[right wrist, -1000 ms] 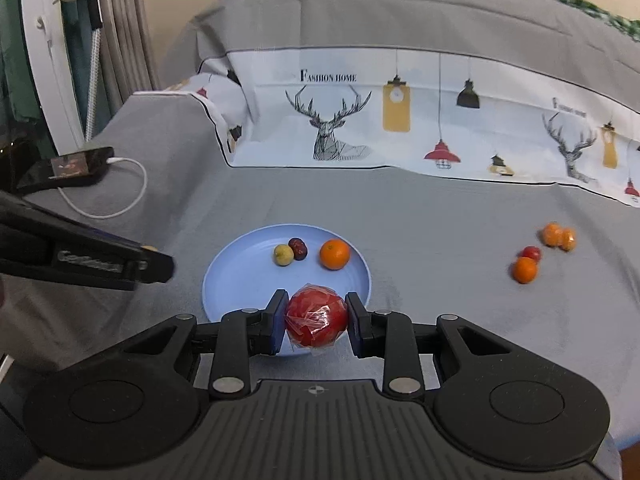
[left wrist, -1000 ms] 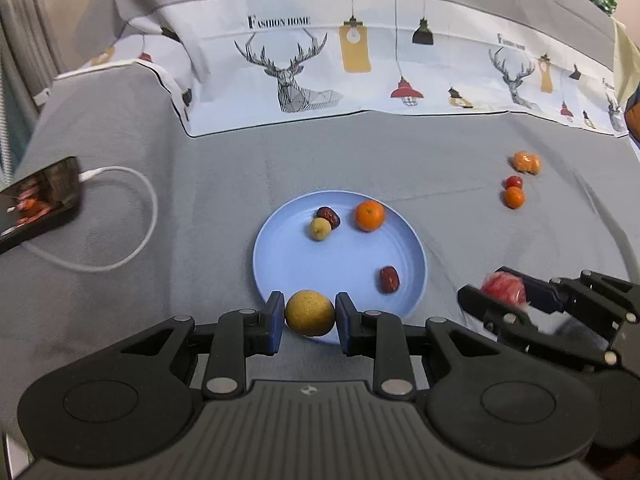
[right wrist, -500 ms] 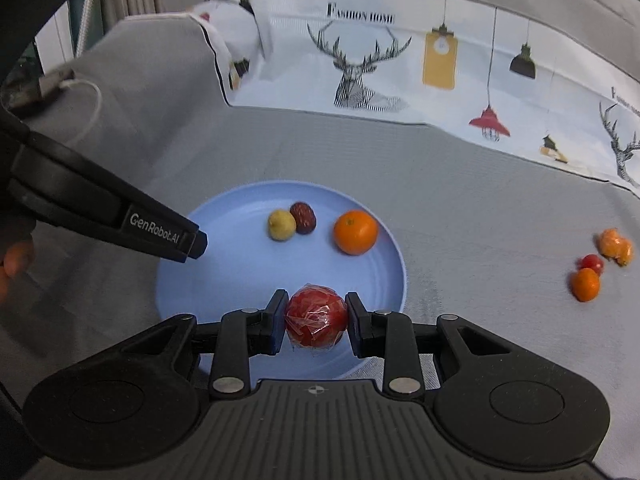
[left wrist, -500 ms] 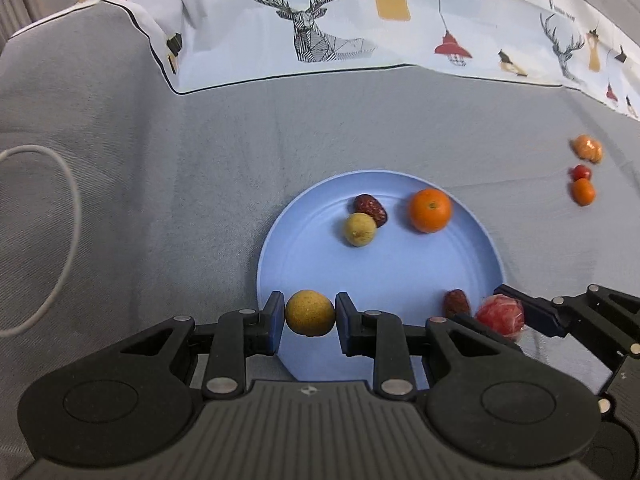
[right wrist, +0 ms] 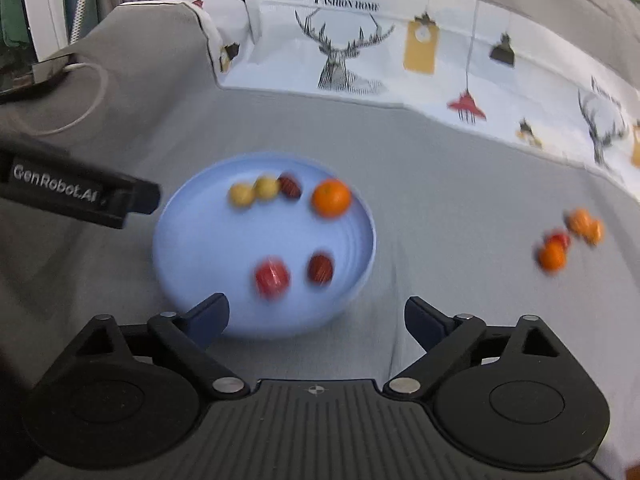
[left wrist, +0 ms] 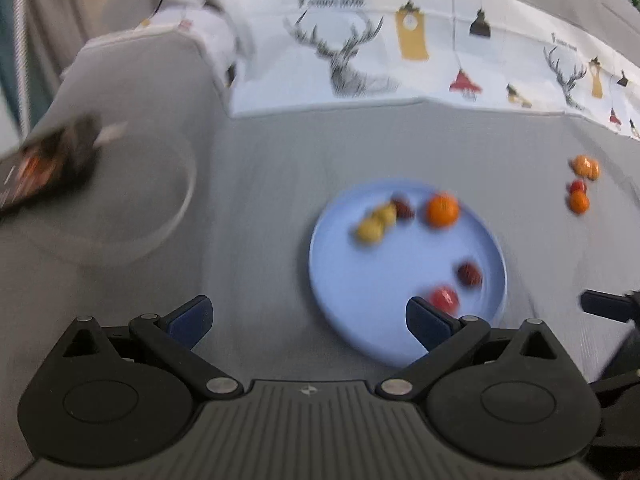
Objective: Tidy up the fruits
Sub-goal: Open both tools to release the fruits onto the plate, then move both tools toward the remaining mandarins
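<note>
Six on the plate: two yellow fruits (right wrist: 254,191), a dark date (right wrist: 289,186) and an orange (right wrist: 331,198) along the far side; a red wrapped fruit (right wrist: 272,277) and a second dark date (right wrist: 320,268) nearer, all lying on the blue plate (right wrist: 192,248).
Hard to make out: both views are smeared, so fruit edges are soft; the near yellow fruits almost merge.
Cut off: the phone (left wrist: 44,164) at far left and its white cable (left wrist: 176,216).
Left gripper (left wrist: 308,322): jaws opening, spread wide, nothing between them; the right finger overlaps the plate's near rim (left wrist: 320,304).
Right gripper (right wrist: 317,318): jaws opening too, wide apart, with only the plate's edge and grey cloth (right wrist: 460,208) in the gap.
Three off the plate: two orange pieces and one small red one, the loose cluster (right wrist: 568,240) well apart on the right.
Backdrop: deer-print sheet (right wrist: 360,52).
</note>
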Motion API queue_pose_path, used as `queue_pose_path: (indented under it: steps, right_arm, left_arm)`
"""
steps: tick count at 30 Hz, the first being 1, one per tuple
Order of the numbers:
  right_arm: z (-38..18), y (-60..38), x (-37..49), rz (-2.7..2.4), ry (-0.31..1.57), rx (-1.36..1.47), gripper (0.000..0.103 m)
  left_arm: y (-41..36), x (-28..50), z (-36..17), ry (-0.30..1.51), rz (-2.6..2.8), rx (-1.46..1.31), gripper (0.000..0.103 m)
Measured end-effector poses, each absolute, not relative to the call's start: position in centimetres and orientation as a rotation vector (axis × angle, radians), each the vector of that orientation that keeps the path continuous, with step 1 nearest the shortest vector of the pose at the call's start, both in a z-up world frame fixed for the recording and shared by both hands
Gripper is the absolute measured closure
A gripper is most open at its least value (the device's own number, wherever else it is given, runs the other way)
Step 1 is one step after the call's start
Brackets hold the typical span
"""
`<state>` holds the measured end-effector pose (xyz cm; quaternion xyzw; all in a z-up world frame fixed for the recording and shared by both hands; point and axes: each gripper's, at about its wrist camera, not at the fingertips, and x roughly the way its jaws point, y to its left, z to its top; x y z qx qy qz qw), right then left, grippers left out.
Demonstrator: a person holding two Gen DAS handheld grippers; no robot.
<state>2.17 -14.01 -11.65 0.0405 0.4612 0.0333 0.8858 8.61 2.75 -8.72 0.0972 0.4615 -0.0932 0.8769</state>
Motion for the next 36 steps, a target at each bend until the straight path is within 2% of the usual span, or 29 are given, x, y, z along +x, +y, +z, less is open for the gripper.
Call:
queue_pose_path:
  steps: [5,16,23,36]
  right_arm:
    - [-9.4,-14.1,-3.2,0.07,0.971,0.128,0.006]
    - [-2.3,-15.3,-11.1,-0.064,0.722,0.138,0.001]
    - [-0.1,-16.5,-15.6,-0.123,0.631,0.16,0.001]
    - [1.4,-16.2,-17.8,-0.088,0.554,0.137,0.001]
  left_arm:
    - [3.6,3.9,-7.9,1.018,-0.188,0.212,0.0]
    - [1.9,-2.6,-1.0,0.823,-0.257,0.207,0.0]
    - [0.2,-5.8,1.2,0.744,-0.293,0.244,0.0]
    - [-0.4,-9.5,2.9,0.683,-0.304,0.272,0.0]
